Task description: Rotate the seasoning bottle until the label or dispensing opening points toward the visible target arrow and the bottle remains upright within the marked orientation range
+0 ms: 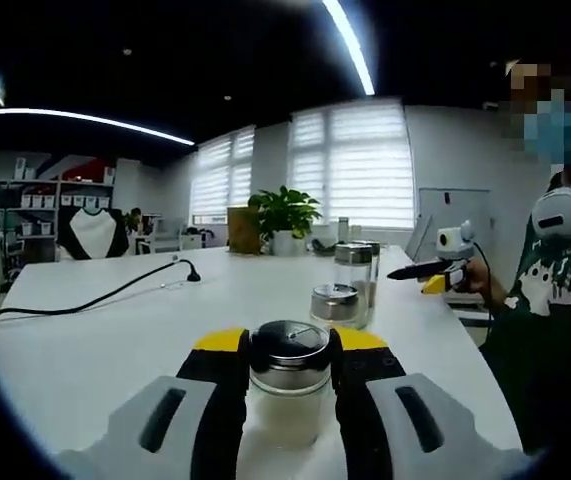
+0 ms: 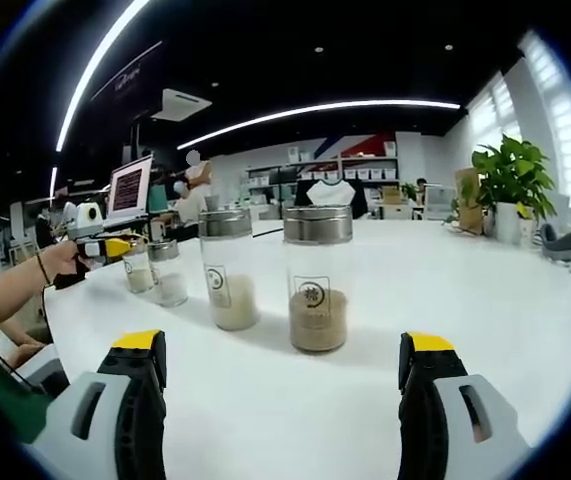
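My left gripper (image 1: 290,345) is shut on a small glass seasoning jar (image 1: 288,385) with a metal lid and pale contents, upright on the white table (image 1: 115,350). Beyond it stand a second small jar (image 1: 337,303) and a tall bottle (image 1: 357,265). My right gripper (image 2: 283,348) is open wide; its jaws flank empty table in front of a tall bottle of brown seasoning (image 2: 317,285), not touching it. To its left stand a tall bottle of white seasoning (image 2: 230,272) and a small jar (image 2: 170,280). Further left, the left gripper (image 2: 105,247) holds the other small jar (image 2: 138,270).
A black cable (image 1: 95,298) runs across the table's left part. A potted plant (image 1: 285,215) stands at the far edge, by the windows. A laptop (image 2: 130,187) sits beyond the left gripper. The person's body (image 1: 555,300) is close at the table's right side.
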Available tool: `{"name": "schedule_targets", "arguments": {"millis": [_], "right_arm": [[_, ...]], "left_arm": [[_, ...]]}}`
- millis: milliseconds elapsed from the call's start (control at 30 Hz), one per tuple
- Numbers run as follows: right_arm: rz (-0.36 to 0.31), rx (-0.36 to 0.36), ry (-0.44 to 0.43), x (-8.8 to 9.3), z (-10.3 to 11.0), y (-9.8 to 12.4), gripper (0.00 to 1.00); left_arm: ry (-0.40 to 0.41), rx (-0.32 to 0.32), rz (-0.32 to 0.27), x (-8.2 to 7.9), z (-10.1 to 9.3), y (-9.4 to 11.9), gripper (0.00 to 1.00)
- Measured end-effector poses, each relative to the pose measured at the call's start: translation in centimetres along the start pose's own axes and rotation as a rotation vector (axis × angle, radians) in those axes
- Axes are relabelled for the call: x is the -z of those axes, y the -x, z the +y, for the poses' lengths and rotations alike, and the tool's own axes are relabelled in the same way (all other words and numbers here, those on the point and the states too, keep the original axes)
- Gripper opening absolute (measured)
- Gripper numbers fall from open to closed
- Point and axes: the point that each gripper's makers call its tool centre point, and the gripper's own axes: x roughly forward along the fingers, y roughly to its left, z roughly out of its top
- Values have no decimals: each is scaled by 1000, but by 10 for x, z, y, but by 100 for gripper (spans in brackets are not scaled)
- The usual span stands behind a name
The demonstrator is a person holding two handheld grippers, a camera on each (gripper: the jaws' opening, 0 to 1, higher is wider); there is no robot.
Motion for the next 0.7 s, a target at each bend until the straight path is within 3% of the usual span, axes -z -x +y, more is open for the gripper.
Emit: {"name": "schedule_targets", "arguments": {"millis": [267, 433, 467, 533, 600, 700], "right_arm": [[6, -6, 3, 1, 2, -1, 99], [7, -6, 3, 1, 2, -1, 99], [7, -6, 3, 1, 1, -1, 99], [5, -5, 2, 0, 0, -1, 99], [2, -1, 3, -1, -1, 0, 99], [7, 3, 0, 0, -2, -1, 99]], "left_arm": [[6, 24, 8, 0, -5, -2, 33], [5, 10, 3, 0, -3, -1, 34], [54, -34, 14, 3, 3, 1, 34], [5, -42, 21, 5, 6, 2, 43], [21, -53, 14, 5, 7, 4, 54], [44, -52, -28, -2, 6, 9, 51]]}}
